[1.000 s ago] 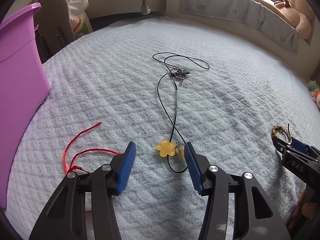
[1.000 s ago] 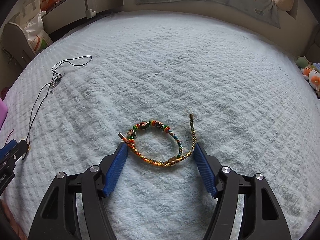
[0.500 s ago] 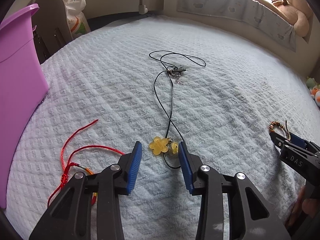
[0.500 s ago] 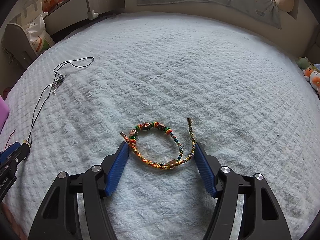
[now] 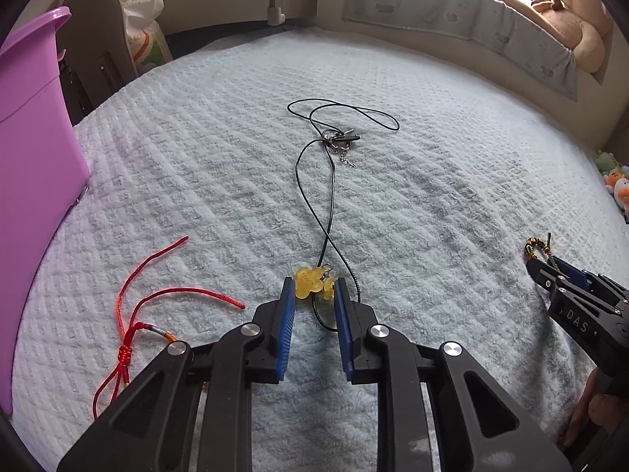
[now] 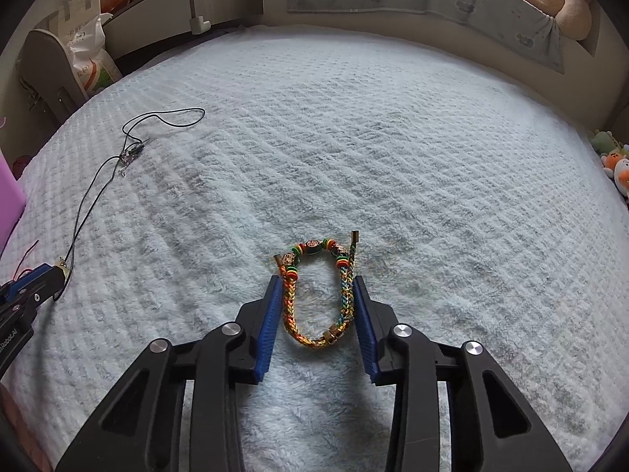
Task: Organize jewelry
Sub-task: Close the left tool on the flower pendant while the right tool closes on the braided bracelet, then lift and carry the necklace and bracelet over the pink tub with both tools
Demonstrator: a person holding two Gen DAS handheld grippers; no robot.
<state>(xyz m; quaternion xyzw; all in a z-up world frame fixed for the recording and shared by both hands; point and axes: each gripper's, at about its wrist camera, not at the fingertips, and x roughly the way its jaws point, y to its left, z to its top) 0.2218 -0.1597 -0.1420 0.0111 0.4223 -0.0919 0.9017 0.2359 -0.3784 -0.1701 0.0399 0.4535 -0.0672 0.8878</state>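
A black cord necklace [image 5: 332,181] with a yellow flower pendant [image 5: 308,284] lies on the white bedspread [image 5: 432,196]. My left gripper [image 5: 313,289] has its blue pads on either side of the pendant, nearly touching it, with a gap still showing. A multicoloured braided bracelet [image 6: 314,295] with beads lies between the pads of my right gripper [image 6: 316,287], which squeeze its two sides into a narrow loop. The necklace also shows in the right wrist view [image 6: 98,181]. A red cord bracelet [image 5: 137,314] lies left of my left gripper.
A purple bin [image 5: 31,149] stands at the left edge of the bed. A plastic bag [image 5: 141,39] and furniture stand beyond the far left corner. A teddy bear [image 5: 570,19] sits on the sill at far right. Small plush toys [image 5: 615,188] lie at the right.
Both grippers have closed in. The left pads moved forward around the yellow pendant. The right pads pressed the bracelet from a wide loop into a narrow one.
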